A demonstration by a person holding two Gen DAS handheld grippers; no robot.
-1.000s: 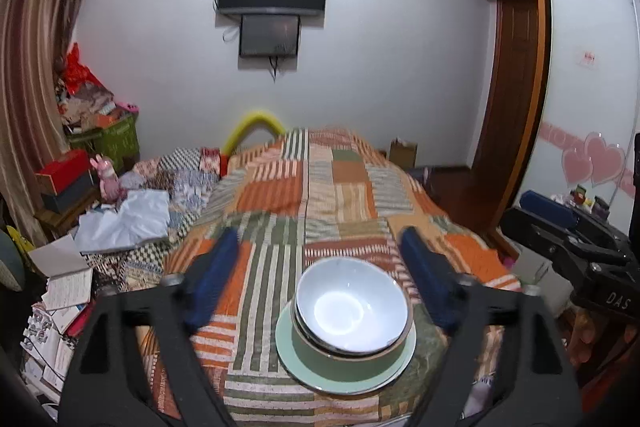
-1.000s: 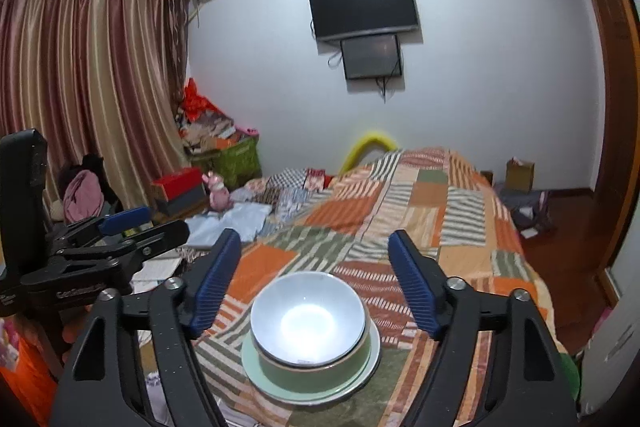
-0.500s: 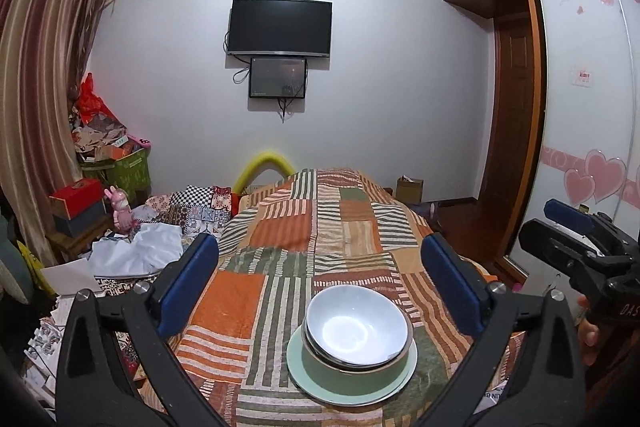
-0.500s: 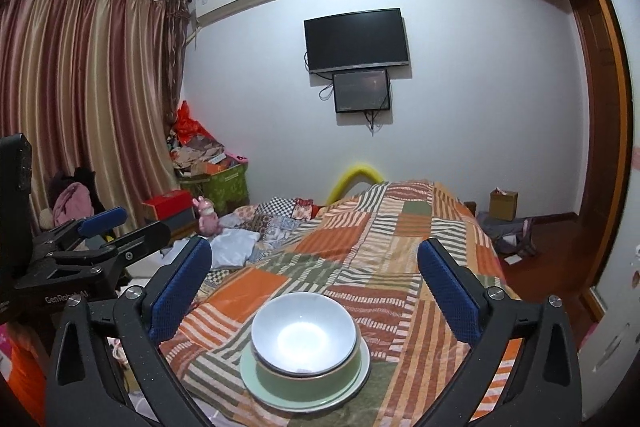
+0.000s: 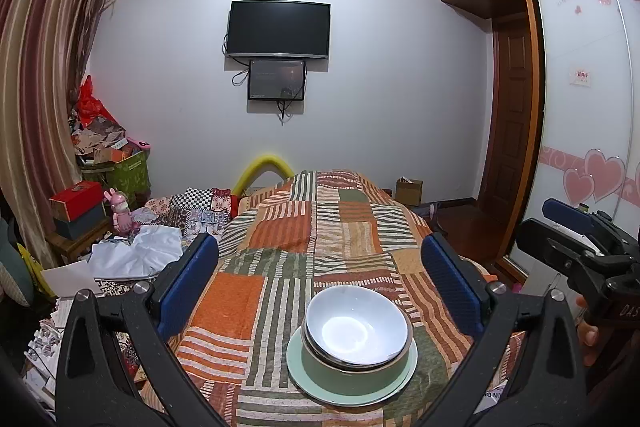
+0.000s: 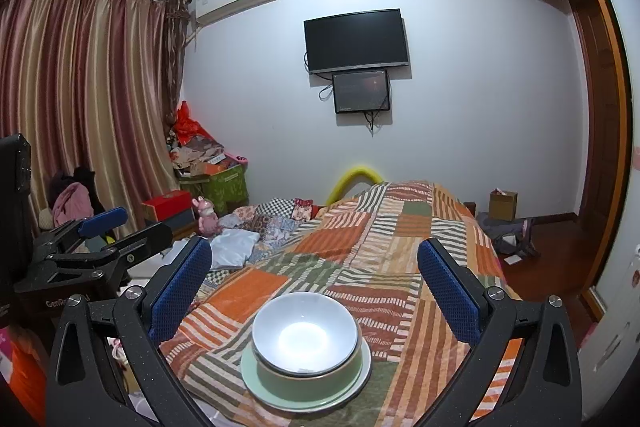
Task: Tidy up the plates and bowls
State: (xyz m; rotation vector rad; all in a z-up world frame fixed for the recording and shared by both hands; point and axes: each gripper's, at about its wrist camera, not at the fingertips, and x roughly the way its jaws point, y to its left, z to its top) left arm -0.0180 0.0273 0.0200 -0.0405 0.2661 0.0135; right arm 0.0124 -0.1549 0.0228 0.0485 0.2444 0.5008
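Broadly: patchwork bedspread [image 5: 340, 227] in orange, green and striped squares, covering the bed, spread flat. Near its close edge, pale green plate [image 5: 352, 389] lying flat on the cloth. On the plate, green bowl [image 5: 352, 369] upright; nested inside it, white bowl [image 5: 356, 323], upright and empty. Left gripper [image 5: 320, 291] behind the stack, jaws just spread to full width, blue pads [image 5: 188, 283] wide on either side, touching nothing, nothing gripped. Right gripper [image 6: 312, 291] likewise just released to full width, pads [image 6: 448, 295] apart from the bowls, nothing held.
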